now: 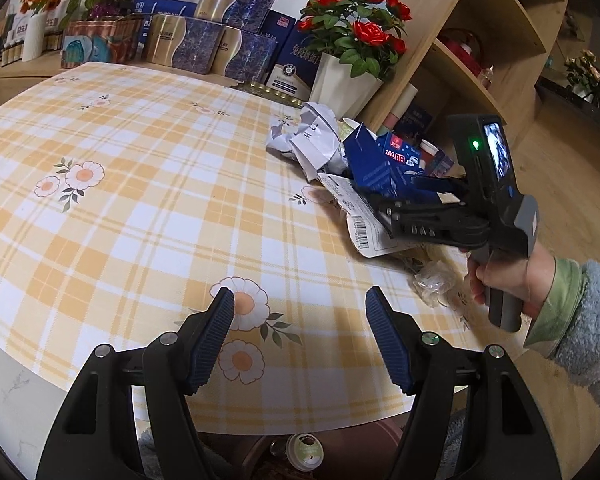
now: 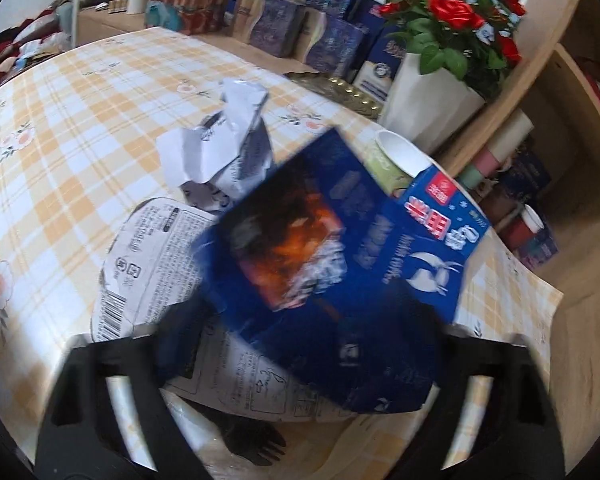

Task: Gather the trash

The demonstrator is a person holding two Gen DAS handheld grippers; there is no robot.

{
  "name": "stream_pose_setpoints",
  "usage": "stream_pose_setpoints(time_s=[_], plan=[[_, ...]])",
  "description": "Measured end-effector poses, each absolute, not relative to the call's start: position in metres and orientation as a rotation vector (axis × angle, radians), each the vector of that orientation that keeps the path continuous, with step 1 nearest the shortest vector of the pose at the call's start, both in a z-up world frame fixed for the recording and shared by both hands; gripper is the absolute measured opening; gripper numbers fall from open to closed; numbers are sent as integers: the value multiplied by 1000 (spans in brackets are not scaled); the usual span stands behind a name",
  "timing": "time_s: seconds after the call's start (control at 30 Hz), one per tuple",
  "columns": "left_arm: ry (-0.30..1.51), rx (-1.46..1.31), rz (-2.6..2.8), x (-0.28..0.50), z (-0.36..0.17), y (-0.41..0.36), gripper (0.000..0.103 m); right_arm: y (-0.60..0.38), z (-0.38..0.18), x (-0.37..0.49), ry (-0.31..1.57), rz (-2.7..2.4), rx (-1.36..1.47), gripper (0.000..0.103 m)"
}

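Observation:
A trash pile lies at the table's right side: crumpled white paper point(image 1: 312, 140) point(image 2: 220, 148), a peeled white noodle-cup lid point(image 1: 360, 220) point(image 2: 140, 264), a green paper cup point(image 2: 392, 156) and a clear plastic wrapper point(image 1: 434, 282). My right gripper point(image 1: 404, 196) is shut on a blue carton point(image 1: 380, 164) point(image 2: 332, 264) and holds it tilted over the lid. The carton hides its fingertips in the right wrist view. A black plastic fork point(image 2: 256, 440) lies below it. My left gripper point(image 1: 300, 320) is open and empty above the tablecloth, left of the pile.
The round table has a yellow plaid cloth point(image 1: 140, 200). A white pot of red roses point(image 1: 348, 80) and stacked gift boxes point(image 1: 204, 40) stand at the back. A wooden shelf point(image 1: 480, 40) stands right of the table. A small round tub point(image 1: 305, 450) lies below the table edge.

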State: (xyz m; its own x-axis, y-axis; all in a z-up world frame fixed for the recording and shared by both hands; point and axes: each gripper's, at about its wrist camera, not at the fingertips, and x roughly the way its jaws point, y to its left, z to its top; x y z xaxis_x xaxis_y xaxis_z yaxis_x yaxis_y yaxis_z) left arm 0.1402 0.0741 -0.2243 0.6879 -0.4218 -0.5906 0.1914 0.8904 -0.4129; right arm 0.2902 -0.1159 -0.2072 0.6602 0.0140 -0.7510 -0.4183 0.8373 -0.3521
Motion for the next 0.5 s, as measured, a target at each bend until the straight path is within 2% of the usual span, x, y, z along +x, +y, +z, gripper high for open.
stream_pose_setpoints(time_s=[0.03, 0.07, 0.17, 0.37, 0.5], plan=[[736, -330, -355, 139, -224, 73, 66, -116, -209, 292, 840, 258, -542, 44], [734, -327, -358, 139, -224, 72, 66, -116, -209, 294, 846, 239, -554, 39], [728, -326, -366, 138, -224, 72, 66, -124, -194, 286, 781, 254, -521, 27], [735, -344, -370, 139, -226, 73, 66, -153, -139, 262, 647, 255, -408, 20], [736, -343, -374, 139, -227, 71, 66, -186, -108, 250, 625, 251, -267, 20]])
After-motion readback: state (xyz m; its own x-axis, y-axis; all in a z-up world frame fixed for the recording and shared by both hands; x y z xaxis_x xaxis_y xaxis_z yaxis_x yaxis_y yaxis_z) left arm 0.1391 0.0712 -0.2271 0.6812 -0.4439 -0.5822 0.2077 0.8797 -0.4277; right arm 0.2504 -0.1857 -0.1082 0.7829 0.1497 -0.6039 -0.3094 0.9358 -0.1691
